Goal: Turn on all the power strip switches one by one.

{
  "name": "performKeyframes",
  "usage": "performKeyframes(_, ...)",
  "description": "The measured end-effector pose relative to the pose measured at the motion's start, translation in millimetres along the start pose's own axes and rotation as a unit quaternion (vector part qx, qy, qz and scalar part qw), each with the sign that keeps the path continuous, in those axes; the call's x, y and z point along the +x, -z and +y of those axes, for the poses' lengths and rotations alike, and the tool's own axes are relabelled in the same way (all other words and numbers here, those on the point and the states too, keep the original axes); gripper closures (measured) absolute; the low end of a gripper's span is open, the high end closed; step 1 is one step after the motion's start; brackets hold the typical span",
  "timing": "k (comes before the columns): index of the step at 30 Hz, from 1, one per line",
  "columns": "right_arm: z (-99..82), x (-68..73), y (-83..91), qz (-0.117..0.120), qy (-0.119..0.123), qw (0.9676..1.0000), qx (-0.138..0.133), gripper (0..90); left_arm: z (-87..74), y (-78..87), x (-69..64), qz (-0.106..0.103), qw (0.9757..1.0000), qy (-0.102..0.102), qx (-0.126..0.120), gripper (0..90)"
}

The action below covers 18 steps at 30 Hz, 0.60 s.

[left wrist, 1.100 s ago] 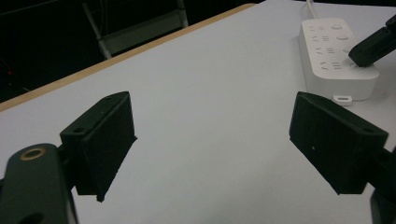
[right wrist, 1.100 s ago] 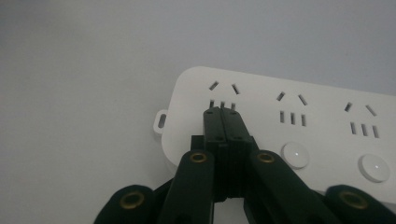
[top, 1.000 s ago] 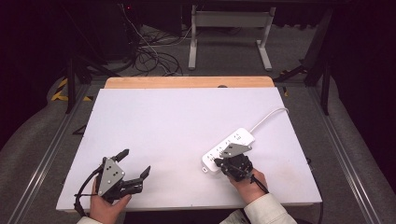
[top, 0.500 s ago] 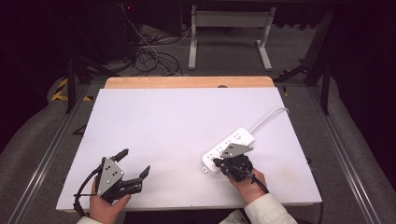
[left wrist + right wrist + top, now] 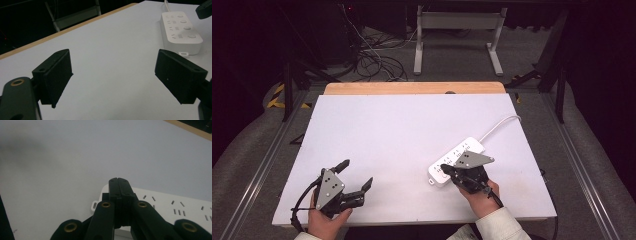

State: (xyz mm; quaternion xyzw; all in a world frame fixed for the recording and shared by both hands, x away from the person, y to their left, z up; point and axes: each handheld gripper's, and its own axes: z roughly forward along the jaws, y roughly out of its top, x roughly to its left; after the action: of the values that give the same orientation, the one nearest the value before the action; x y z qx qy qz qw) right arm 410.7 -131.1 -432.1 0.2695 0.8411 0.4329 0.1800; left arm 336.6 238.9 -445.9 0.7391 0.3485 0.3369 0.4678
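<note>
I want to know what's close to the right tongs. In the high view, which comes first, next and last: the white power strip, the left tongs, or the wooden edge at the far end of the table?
From the right tongs:
1. White power strip, right at the tips.
2. Left tongs, across the table's near side.
3. Wooden edge, along the far side.

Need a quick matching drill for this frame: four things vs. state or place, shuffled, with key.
Things:
1. left gripper
2. right gripper
3. power strip
4. power strip's cable

States or places:
A. fingers shut together, tips over the near end of the strip
B. white, lying flat at the table's right side
C. fingers wide apart, nothing between them
D. runs off toward the table's right edge

Pairs: 1-C, 2-A, 3-B, 4-D
</note>
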Motion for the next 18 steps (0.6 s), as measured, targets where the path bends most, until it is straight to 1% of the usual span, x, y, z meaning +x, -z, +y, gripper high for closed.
performKeyframes(10,1.8,-1.4,2.0,0.005,0.002,0.9999,-0.011,90.0,-0.3,0.1,0.7,0.0,1.0,0.001,0.001,14.7)
performKeyframes(14,2.9,-2.7,6.0,0.005,0.003,0.9997,-0.022,90.0,0.1,1.3,0.9,0.002,1.0,0.001,-0.002,14.7)
performKeyframes(15,3.1,-3.6,7.8,0.004,0.006,0.9996,-0.027,88.3,0.2,2.2,1.0,0.001,1.0,0.001,-0.002,14.6)
performKeyframes(16,3.5,-4.4,10.2,0.005,0.005,0.9995,-0.032,77.0,0.5,2.9,1.6,0.002,1.0,0.0,-0.004,14.6)
performKeyframes(17,4.2,-5.5,12.8,0.005,0.004,0.9993,-0.036,69.2,0.8,3.6,1.6,0.002,1.0,0.003,-0.005,14.4)
performKeyframes(18,5.0,-6.8,15.9,0.007,0.005,0.9992,-0.039,66.5,1.1,4.1,1.8,0.002,1.0,0.003,-0.005,13.9)
